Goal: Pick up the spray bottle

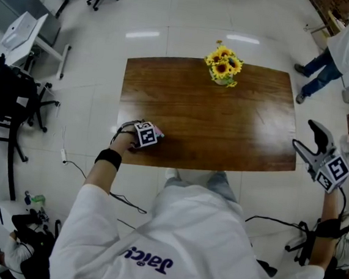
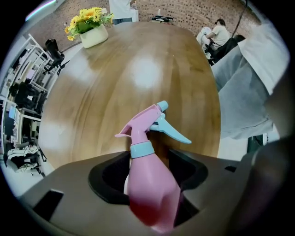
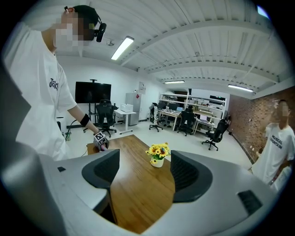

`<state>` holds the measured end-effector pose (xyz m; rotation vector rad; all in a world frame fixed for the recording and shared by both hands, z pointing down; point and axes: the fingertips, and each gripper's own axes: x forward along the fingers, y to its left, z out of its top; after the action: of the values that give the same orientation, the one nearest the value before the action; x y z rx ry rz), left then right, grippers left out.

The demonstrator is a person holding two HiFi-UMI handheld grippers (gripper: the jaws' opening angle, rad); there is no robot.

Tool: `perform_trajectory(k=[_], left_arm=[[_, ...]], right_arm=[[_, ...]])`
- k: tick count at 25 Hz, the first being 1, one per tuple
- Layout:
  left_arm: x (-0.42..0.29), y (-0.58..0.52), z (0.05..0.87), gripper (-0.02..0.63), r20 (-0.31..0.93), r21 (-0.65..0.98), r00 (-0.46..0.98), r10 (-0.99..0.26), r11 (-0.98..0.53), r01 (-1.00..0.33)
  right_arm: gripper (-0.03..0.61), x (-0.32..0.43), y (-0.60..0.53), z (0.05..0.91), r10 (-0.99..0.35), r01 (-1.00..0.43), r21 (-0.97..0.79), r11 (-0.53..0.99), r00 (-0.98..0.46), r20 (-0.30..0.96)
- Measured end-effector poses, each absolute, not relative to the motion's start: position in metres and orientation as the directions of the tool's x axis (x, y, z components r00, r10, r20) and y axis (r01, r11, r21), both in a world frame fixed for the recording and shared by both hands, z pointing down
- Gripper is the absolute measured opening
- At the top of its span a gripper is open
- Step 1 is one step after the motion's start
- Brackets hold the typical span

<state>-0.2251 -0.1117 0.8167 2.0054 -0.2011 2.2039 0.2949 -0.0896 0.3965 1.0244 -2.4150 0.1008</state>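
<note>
A pink spray bottle (image 2: 150, 184) with a pale blue collar and trigger lies on the wooden table (image 2: 115, 92), its head pointing away from the camera. My left gripper (image 2: 153, 173) points straight down over it, and its dark pads press on the bottle's body from both sides. In the head view the left gripper (image 1: 143, 138) sits at the table's near left edge, and its marker cube hides the bottle. My right gripper (image 1: 312, 143) hangs off the table's right end. Its jaws stand open with nothing between them, framing only the table (image 3: 138, 193).
A white pot of yellow sunflowers (image 1: 223, 64) stands at the table's far edge. A black office chair (image 1: 9, 98) is on the floor to the left, and a person in white (image 1: 342, 51) stands at the far right. Cables run across the floor by my feet.
</note>
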Motion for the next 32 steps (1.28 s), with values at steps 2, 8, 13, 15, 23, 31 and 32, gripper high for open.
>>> perform_trajectory(k=[2,8,13,15,23,31,32], left_arm=[[-0.226,-0.111,0.816,0.273,0.994,0.006,-0.107,0.028,-0.98,-0.199],[-0.218,-0.121,0.809,0.262,0.997,-0.027,-0.074,-0.013,-0.981,-0.191],[-0.195,-0.144,0.779,0.258,0.995,-0.096,0.013,-0.101,-0.971,-0.218],[-0.187,-0.154,0.765,0.256,0.989,-0.137,0.03,-0.145,-0.971,-0.194],[-0.158,-0.18,0.723,0.25,0.961,-0.227,0.119,-0.249,-0.959,-0.171],[-0.131,-0.197,0.686,0.249,0.921,-0.29,0.209,-0.328,-0.938,-0.192],[-0.127,-0.198,0.681,0.249,0.916,-0.296,0.218,-0.336,-0.935,-0.197]], right_arm=[[0.357,0.298,-0.09,0.396,-0.663,-0.698,0.131,0.704,-0.58,0.474],[0.357,0.309,-0.089,0.396,-0.704,-0.734,0.127,0.667,-0.566,0.43],[0.357,0.313,-0.085,0.396,-0.726,-0.755,0.116,0.646,-0.56,0.399],[0.357,0.315,-0.084,0.396,-0.734,-0.763,0.108,0.637,-0.557,0.389],[0.357,0.321,-0.08,0.401,-0.761,-0.79,0.079,0.608,-0.551,0.343],[0.357,0.33,-0.081,0.408,-0.798,-0.825,0.036,0.564,-0.533,0.281],[0.357,0.332,-0.081,0.41,-0.802,-0.829,0.03,0.559,-0.531,0.272]])
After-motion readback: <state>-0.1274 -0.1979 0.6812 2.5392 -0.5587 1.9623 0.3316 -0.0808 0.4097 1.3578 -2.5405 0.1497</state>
